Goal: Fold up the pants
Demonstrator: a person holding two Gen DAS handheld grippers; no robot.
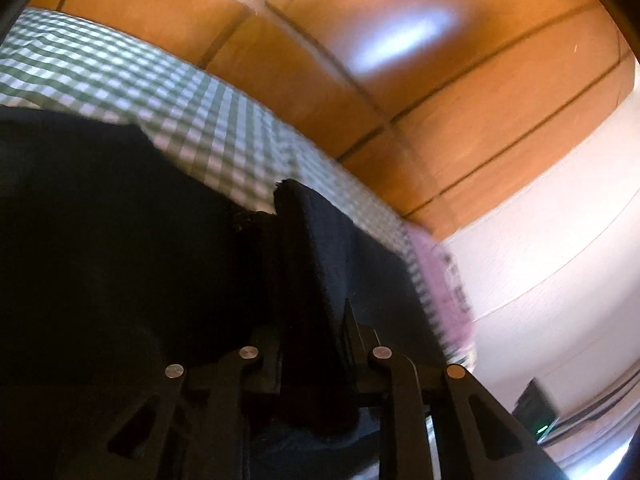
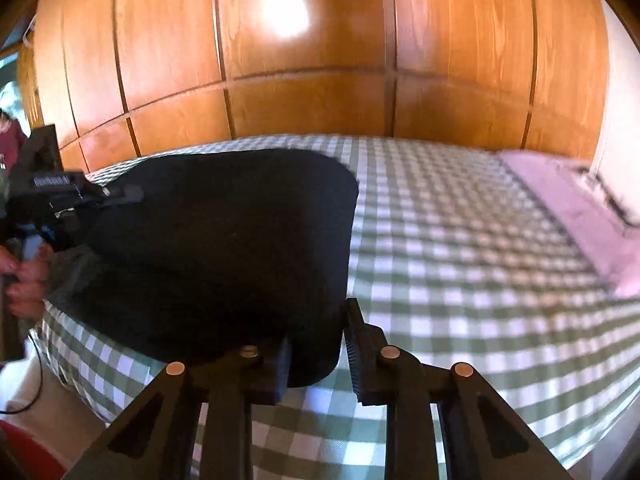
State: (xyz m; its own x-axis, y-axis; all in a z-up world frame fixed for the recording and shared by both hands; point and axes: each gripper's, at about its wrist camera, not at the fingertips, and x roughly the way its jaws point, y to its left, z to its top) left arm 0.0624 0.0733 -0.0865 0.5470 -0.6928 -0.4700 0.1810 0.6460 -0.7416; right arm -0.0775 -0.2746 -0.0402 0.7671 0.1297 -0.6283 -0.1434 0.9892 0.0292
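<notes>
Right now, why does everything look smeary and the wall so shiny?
Left wrist view: motion blur smears the checked bedspread, and glare whitens the wardrobe. Right wrist view: a round glare spot on the wardrobe, straight panels bent by the fisheye, and the pants are nearly featureless black.

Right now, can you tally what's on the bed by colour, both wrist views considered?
Black: 1, the pants, a fold of them clamped in the left gripper and their near edge between the fingers of the right gripper.
Pink: 1, the pillow at the bed's far right.
Green and white: 1, the checked bedspread itself.
Total: 3
</notes>
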